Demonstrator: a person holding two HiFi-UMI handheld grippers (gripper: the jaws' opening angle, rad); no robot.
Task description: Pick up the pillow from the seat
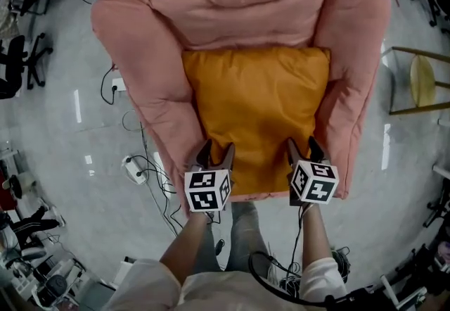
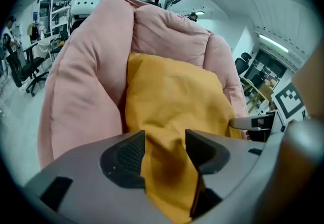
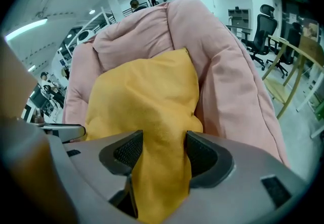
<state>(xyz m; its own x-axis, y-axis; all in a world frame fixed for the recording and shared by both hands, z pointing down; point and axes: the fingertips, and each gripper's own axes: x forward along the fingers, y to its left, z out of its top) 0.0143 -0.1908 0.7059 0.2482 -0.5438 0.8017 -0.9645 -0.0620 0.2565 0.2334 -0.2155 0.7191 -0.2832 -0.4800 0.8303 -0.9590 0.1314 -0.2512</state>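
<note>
Widely parted jaws, left gripper point(image 1: 216, 150), right gripper point(image 1: 303, 145), pillow point(image 1: 256, 102) fabric between each

Wooden stool point(image 1: 422, 81), floor cables point(image 1: 156, 190) (power strip point(image 1: 133, 170) among them)

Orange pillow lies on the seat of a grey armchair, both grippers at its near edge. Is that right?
No. The armchair is pink, not grey, as the head view shows. The orange pillow does lie on its seat, with the left gripper and right gripper at its near edge.
</note>
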